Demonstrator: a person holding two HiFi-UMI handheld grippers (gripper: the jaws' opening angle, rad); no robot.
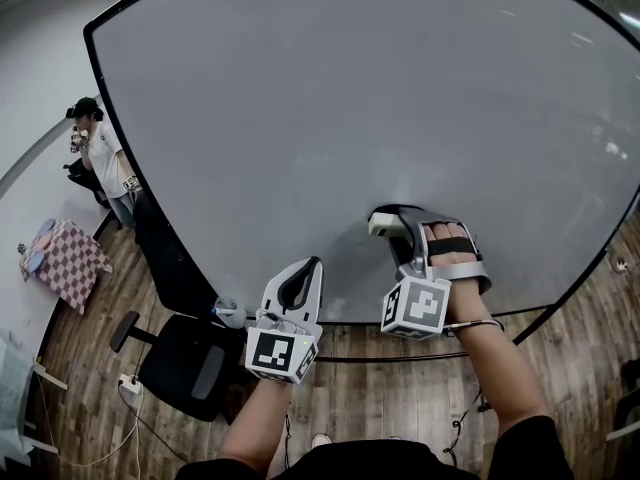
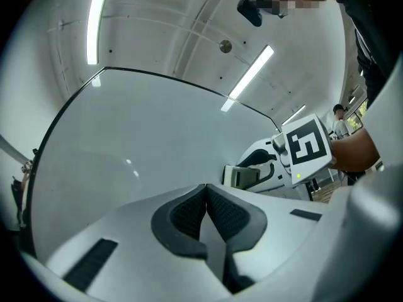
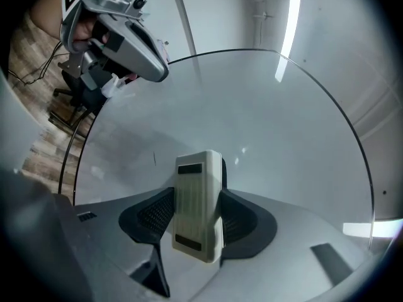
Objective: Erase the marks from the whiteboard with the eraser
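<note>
The large whiteboard [image 1: 350, 98] fills the head view, its surface looking blank grey-white from there. My right gripper [image 1: 388, 220] is shut on a cream block eraser [image 1: 383, 225] pressed at the board's lower middle. In the right gripper view the eraser [image 3: 198, 206] stands upright between the pads, with a short dark stroke [image 3: 155, 159] and a faint grey smudge on the board just left of it. My left gripper [image 1: 311, 267] hangs shut and empty at the board's lower edge, left of the eraser; its pads [image 2: 189, 212] meet.
A person [image 1: 102, 158] stands at the board's left edge. Below are a checked table [image 1: 65, 258], a black office chair [image 1: 185, 363], cables and a wooden floor [image 1: 380, 388]. The board's dark frame [image 1: 150, 228] runs down the left side.
</note>
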